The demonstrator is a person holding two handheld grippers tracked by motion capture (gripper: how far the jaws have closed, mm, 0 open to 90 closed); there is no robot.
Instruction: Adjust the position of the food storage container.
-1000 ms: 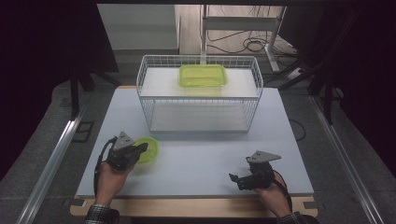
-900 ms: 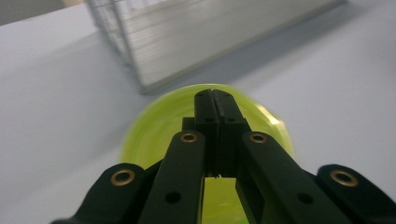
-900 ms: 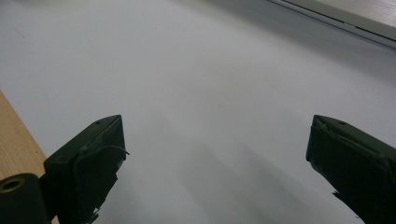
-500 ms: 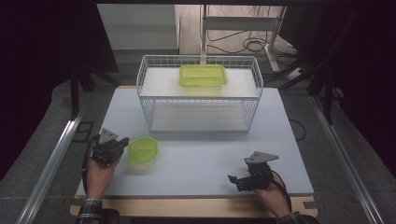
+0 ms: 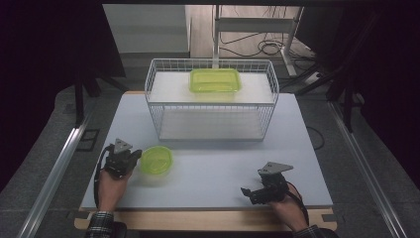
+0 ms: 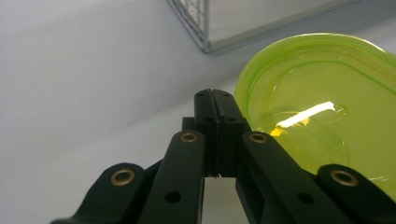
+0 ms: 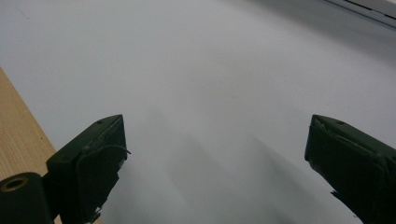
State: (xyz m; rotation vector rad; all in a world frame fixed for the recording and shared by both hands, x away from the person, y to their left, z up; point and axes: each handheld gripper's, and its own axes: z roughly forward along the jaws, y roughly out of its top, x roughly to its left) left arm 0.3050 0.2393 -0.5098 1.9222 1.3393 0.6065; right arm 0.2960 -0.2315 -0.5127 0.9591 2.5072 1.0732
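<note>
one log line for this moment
left gripper: shut, empty, beside round green container | right gripper: open, empty, over table | wire basket: behind

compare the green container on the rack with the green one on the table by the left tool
The rectangular green container lies on top of the wire rack; the round green container lies on the white table. The rectangular one is wider. The left tool, shut, is beside the round one. Both are translucent lime green.

Dim room with dark surroundings; the white table (image 5: 208, 173) catches soft overhead light. A bright glare streak sits on the green bowl (image 6: 322, 116) right of the left gripper (image 6: 215, 100). Near jaws look soft, faint shadows below them
</note>
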